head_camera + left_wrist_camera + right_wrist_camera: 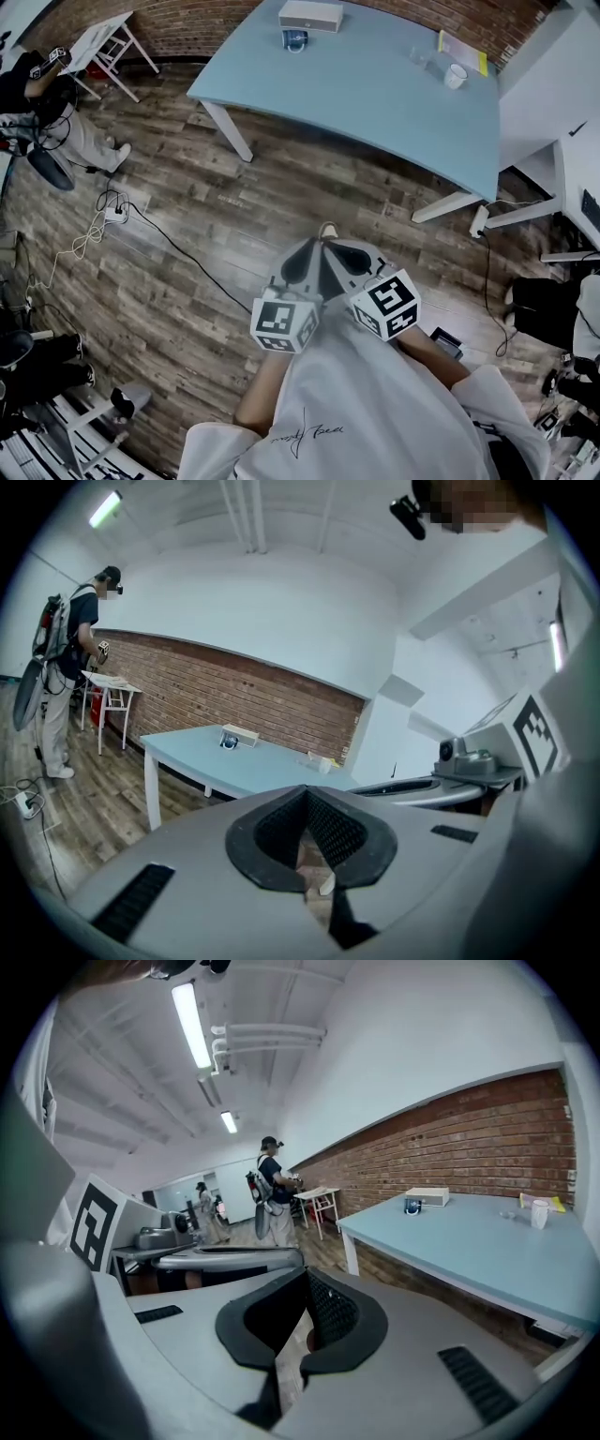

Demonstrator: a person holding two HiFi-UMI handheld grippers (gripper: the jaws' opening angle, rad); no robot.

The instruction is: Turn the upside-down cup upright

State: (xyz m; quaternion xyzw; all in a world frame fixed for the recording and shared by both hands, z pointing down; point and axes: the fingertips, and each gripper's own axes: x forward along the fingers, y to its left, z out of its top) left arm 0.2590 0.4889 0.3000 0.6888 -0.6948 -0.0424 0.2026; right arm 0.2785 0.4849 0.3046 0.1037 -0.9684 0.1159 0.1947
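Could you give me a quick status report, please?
Left gripper and right gripper shut, empty. White cup on far table, untouched. Only floor between.

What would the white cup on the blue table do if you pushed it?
The white cup looks small and taller than wide, so a high push would probably tip it. The table looks smooth, so a low push would likely slide it.

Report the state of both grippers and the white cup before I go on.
Left gripper: shut, empty, held away from the table.
Right gripper: shut, empty, also away from the table.
White cup: on the table near its far right corner, untouched; too small to tell which way up.
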